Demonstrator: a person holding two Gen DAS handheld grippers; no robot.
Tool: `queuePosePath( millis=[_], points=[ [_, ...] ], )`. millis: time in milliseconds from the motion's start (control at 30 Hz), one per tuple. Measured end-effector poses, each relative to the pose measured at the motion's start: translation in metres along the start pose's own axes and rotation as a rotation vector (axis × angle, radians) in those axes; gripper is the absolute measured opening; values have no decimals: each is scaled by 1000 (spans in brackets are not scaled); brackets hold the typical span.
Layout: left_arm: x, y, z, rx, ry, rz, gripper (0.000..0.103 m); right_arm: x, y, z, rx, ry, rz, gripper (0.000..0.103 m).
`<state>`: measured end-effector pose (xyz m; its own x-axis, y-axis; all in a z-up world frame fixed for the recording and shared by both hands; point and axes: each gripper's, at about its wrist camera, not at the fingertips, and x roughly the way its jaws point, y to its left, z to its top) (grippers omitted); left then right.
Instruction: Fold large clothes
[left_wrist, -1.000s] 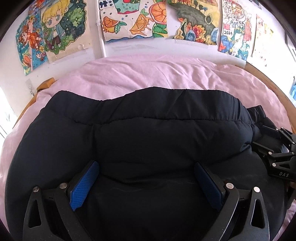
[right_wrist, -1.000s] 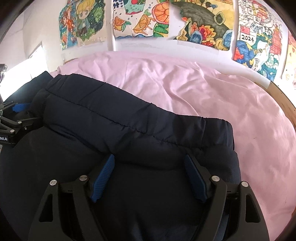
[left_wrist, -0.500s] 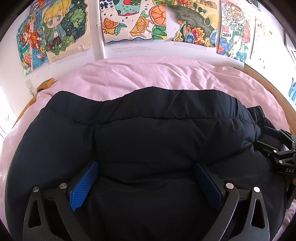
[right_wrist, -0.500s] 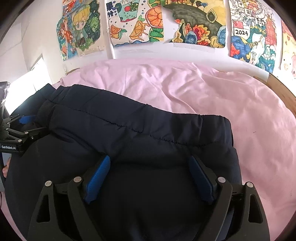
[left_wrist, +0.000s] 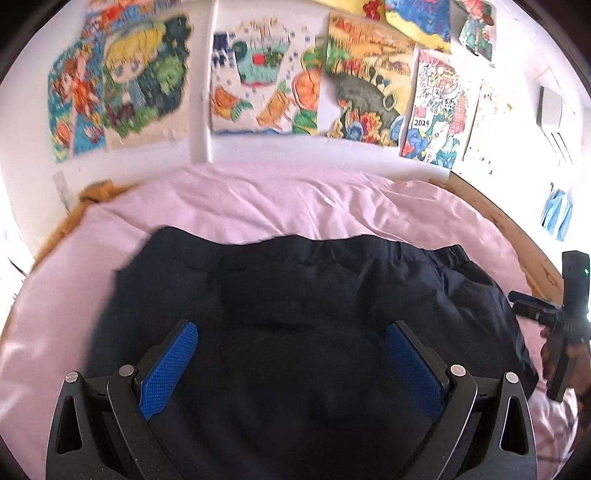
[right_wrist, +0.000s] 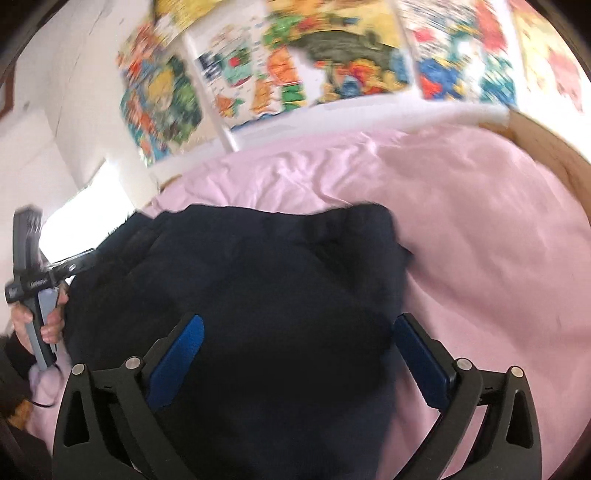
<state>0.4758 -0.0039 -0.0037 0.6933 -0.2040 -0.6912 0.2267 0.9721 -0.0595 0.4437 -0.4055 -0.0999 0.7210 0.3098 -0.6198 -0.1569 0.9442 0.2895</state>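
Your left gripper (left_wrist: 291, 354) hangs over the dark jacket (left_wrist: 303, 332) with its jaws spread wide; the blue pads (left_wrist: 168, 369) sit at about 8 and 4 o'clock in that view, and nothing is pinched between them. Your right gripper (right_wrist: 295, 354) is the same, jaws wide apart above the jacket (right_wrist: 258, 314), blue pads (right_wrist: 177, 360) either side of the dark cloth and gripping nothing.

The jacket lies folded in a puffy heap on the pink sheet (left_wrist: 258, 199), filling the lower middle of both views. Its far edge runs across at 12 o'clock from the left gripper. In the right view the sheet (right_wrist: 498, 258) shows bare from 1 to 4 o'clock.

From the left camera, your other tool shows at 3 o'clock, off the jacket's edge. From the right camera, your left hand (right_wrist: 40, 325) grips its handle at 9 o'clock.

Bright drawings (left_wrist: 258, 81) hang on the wall at 12 o'clock. Both views are blurred.
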Motion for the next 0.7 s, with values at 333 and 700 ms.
queuePosePath(
  millis=[333, 700],
  points=[
    [-24, 83, -5, -95, 159, 153, 103, 38, -58, -33, 254, 102, 136, 101],
    [24, 108, -9, -90, 384, -14, 103, 75, -70, -60, 359, 202, 319, 102]
  ],
)
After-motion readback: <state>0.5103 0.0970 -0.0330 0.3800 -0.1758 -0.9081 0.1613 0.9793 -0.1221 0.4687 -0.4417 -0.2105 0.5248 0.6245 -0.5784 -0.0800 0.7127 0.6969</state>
